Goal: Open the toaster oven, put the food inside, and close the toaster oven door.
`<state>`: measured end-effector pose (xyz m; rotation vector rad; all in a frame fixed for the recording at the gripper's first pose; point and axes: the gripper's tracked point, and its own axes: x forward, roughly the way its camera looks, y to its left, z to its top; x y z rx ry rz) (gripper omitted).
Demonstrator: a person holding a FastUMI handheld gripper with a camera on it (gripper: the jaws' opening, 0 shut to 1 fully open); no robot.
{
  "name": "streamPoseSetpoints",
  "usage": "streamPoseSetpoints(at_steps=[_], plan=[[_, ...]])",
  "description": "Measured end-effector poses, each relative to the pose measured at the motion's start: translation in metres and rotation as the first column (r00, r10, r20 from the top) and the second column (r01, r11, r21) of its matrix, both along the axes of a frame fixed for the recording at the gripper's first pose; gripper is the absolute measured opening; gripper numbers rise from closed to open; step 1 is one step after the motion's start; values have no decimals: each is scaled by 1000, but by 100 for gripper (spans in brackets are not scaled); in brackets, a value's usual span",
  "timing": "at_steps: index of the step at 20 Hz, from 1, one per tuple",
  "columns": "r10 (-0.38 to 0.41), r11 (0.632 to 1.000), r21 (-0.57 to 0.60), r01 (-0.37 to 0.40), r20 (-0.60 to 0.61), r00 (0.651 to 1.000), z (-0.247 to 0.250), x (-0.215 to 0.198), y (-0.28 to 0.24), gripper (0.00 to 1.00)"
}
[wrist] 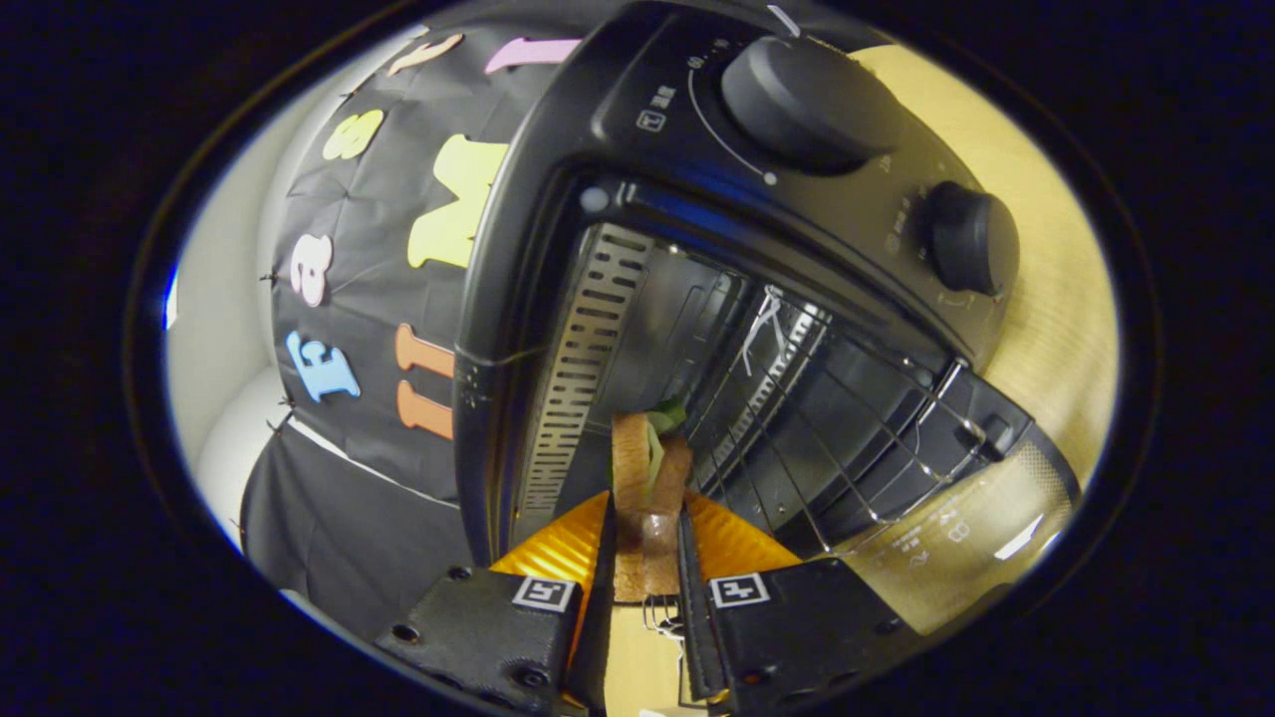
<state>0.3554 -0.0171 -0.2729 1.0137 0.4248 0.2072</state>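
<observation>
I have the jaws clamped on a sandwich (649,498), one on each side of its two bread slices, with a bit of green leaf showing at the far end. The gripper (645,558) is rolled well over, so the toaster oven (697,249) looks tilted across my view.

The oven's door (956,538) is dropped open and lies off to the right of the jaws, its glass showing faint white printing too small and warped for me to read. The sandwich's far end sits right at the mouth of the cavity, just beside the slotted metal side wall (583,368). The wire rack (837,418) runs back from the door into the cavity, and the space above it looks open.

Two round knobs (807,100) stand on the control panel, with small white marks beside them that I cannot make out. The oven rests on a light wooden table (1046,299).
</observation>
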Motion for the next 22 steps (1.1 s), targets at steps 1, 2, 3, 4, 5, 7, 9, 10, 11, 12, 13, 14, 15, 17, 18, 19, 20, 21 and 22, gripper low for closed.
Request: streamPoseSetpoints(at_steps=[1,2,3,4,5,7,9,10,11,12,13,14,15,17,18,19,20,21,22], plan=[[1,1000,-3,-1,-2,1000,0,3,-1,36],[-8,1000,-16,8,0,1000,1,5,-6,36],[-16,999,-31,16,3,1000,3,6,-11,36],[-34,998,-55,34,14,999,5,9,-16,36],[-56,991,-124,53,-19,998,-2,6,-25,43],[-20,976,-216,14,-25,999,-5,7,-23,57],[0,954,-298,-13,-43,999,-2,2,-21,71],[5,933,-359,-22,-47,999,-2,-1,-22,77],[-2,905,-425,-15,-38,999,0,-4,-26,84],[-18,865,-502,-1,-33,999,-3,-5,-32,90],[-28,819,-574,8,-26,999,-2,-11,-40,96],[-27,779,-627,6,-23,999,1,-16,-43,100],[-26,734,-679,9,-15,1000,-1,-18,-43,100],[-39,636,-772,12,-17,999,-2,-23,-52,100],[-20,609,-793,1,-14,1000,2,-28,-51,100],[4,594,-805,-10,-9,1000,8,-34,-47,100],[18,579,-816,-16,-7,1000,13,-41,-45,100],[29,558,-829,-25,-10,1000,12,-54,-42,100],[38,538,-843,-32,-14,999,11,-65,-40,100]])
